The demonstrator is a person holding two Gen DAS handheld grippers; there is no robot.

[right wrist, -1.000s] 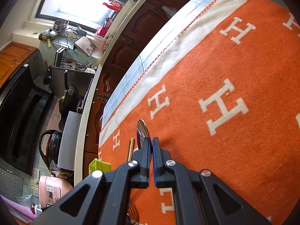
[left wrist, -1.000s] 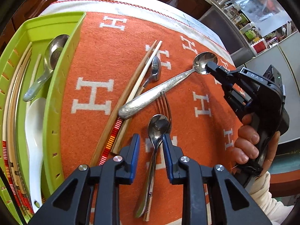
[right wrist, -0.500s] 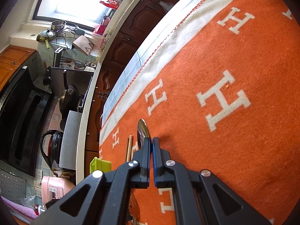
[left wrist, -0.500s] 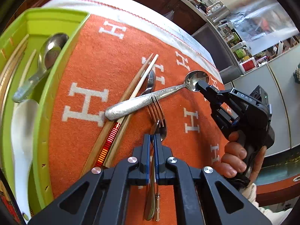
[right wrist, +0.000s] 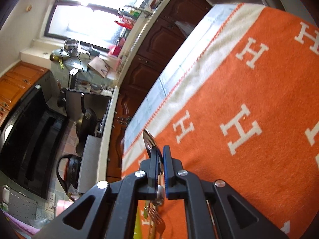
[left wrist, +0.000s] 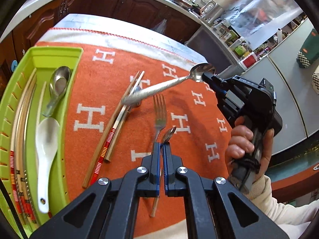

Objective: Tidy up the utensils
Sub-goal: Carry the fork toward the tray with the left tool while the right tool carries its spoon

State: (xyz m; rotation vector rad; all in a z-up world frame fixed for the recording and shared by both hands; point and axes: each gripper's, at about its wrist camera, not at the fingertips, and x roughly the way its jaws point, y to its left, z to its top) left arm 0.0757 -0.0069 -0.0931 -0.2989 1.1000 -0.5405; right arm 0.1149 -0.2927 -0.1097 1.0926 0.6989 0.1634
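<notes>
My left gripper (left wrist: 161, 149) is shut on a small metal spoon (left wrist: 168, 134) and holds it above the orange cloth (left wrist: 111, 67). My right gripper (left wrist: 205, 77) is shut on the bowl of a large silver spoon (left wrist: 157, 88), which is lifted with its handle slanting down towards the chopsticks (left wrist: 117, 115). In the right wrist view the same gripper (right wrist: 159, 155) pinches that spoon's bowl (right wrist: 149, 141). A fork (left wrist: 159, 117) lies on the cloth. The green tray (left wrist: 59, 53) at the left holds a metal spoon (left wrist: 57, 87), a white ceramic spoon (left wrist: 44, 151) and several chopsticks (left wrist: 18, 139).
Another spoon (left wrist: 135, 97) lies half hidden under the chopsticks and the lifted handle. The cloth covers a table whose far edge faces dark wooden cabinets (left wrist: 119, 4). A fork (right wrist: 157, 219) shows below the right gripper.
Both grippers have risen from the cloth. The left one lifted the small spoon off the fork. The right one raised the large spoon, so its handle left the cloth.
</notes>
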